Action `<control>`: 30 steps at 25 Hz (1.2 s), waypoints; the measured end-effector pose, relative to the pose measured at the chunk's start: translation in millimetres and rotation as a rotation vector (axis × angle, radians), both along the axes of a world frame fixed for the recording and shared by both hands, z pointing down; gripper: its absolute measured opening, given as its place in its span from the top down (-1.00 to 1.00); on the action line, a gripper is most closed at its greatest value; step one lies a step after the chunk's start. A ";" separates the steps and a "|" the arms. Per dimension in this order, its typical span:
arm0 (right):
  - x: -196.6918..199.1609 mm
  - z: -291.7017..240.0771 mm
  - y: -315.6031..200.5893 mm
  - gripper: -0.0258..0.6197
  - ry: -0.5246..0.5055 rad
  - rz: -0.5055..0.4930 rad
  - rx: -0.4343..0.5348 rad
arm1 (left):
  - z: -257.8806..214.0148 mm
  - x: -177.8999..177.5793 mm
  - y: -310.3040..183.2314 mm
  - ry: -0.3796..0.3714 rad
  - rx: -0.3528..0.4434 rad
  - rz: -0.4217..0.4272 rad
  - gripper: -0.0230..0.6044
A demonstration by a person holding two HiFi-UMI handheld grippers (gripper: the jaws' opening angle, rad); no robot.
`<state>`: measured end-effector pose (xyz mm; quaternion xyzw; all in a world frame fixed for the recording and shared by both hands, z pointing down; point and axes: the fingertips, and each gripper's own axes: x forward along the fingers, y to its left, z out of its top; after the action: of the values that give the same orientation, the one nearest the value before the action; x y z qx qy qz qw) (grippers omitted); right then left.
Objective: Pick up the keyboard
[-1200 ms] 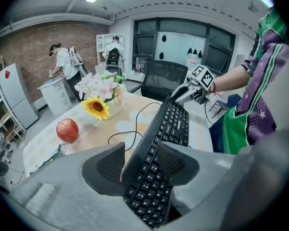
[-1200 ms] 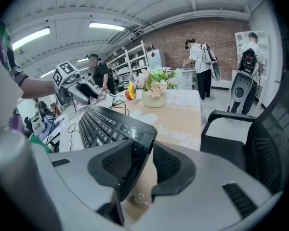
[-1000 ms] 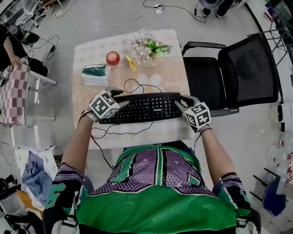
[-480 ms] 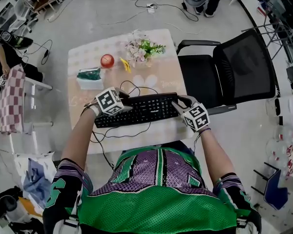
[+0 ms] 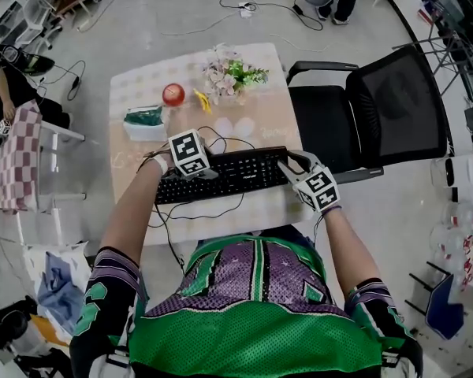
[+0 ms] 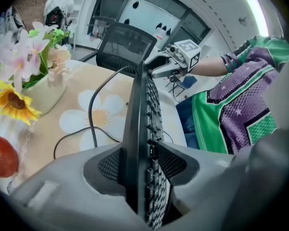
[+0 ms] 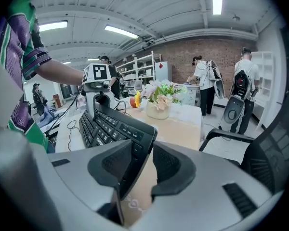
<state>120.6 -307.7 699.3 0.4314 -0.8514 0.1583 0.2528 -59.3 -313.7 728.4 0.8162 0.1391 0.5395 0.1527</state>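
The black keyboard (image 5: 229,176) lies across the middle of the head view, along the near edge of the floral-topped table (image 5: 138,81), with one gripper at each end.

In its own view the left gripper (image 6: 139,146) has the keyboard's left end running up the centre of the frame between its jaws. The jaws are closing, and the ribbed pads (image 6: 111,163) sit against both faces, one on the underside and one on the keys.

The right gripper (image 7: 143,144) pinches the keyboard's right end. The corner with its last keys sits between the pads (image 7: 169,161) at the lower centre of that view, and tabletop shows in the gap beneath it. I cannot tell whether the keyboard is clear of the table.

Its cable (image 5: 221,142) loops on the tabletop just above it. An apple (image 5: 173,94) and a vase of flowers (image 5: 232,75) stand toward the table's far edge, well apart from the keyboard.
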 end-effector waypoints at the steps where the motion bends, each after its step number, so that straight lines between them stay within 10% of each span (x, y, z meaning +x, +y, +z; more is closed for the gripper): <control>1: -0.7 -1.6 -0.3 0.49 0.005 -0.006 0.010 | -0.8 0.2 2.1 -0.012 -0.013 0.013 0.25; 14: -5.9 -9.6 2.7 0.49 0.025 -0.038 0.041 | 9.8 12.3 39.4 -0.137 -0.097 0.124 0.47; 30: -6.1 -39.1 2.3 0.48 -0.004 -0.046 0.118 | -10.5 3.1 46.3 -0.094 -0.029 0.018 0.66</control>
<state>114.5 -305.3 660.2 0.4255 -0.8695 0.1026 0.2288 -56.2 -267.4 717.9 0.7863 0.1468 0.5768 0.1658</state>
